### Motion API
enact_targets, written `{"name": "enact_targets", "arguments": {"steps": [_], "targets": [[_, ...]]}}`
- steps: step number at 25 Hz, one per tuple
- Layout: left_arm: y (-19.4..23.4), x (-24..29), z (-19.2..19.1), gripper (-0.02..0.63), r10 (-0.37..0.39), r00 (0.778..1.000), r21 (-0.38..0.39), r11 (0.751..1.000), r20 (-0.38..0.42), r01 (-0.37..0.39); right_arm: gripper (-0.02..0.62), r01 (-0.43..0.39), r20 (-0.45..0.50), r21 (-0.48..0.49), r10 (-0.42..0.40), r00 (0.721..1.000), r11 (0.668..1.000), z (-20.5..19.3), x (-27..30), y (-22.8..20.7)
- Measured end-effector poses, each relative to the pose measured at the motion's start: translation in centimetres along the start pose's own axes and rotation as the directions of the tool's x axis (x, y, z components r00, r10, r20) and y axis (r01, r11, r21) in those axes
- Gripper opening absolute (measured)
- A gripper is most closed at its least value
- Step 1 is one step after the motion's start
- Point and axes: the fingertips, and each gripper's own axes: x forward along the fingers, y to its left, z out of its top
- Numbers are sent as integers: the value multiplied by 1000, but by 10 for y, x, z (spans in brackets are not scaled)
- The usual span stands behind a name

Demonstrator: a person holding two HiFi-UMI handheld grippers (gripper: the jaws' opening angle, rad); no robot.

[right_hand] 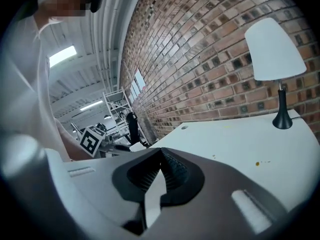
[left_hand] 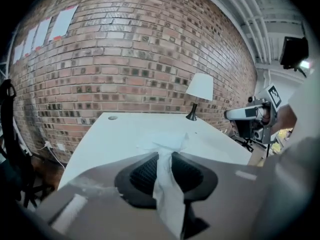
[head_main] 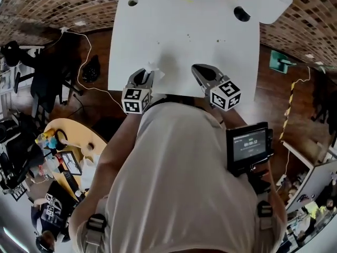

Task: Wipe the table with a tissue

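Left tongs (left_hand: 165, 158) are nipped nearly closed on the tissue (left_hand: 166, 146), whose free end pokes forward past the tips, over the near edge of the desk (head_main: 184, 25). We judge the wipe must go down and away from us; the specks (head_main: 218, 40) lie farther in, toward our right. Right tongs (right_hand: 161, 155) are closed and empty, beside the left pair.
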Motion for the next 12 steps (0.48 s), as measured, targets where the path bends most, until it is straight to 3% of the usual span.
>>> {"name": "enact_targets", "arguments": {"steps": [8, 12], "targets": [[38, 27, 5, 87, -151, 989, -26, 988, -3, 150, 6, 80, -37, -27, -81, 996, 996, 18, 39, -5], [50, 44, 2, 88, -161, 986, -19, 987, -34, 160, 6, 111, -50, -18, -112, 992, 994, 17, 39, -6]]}}
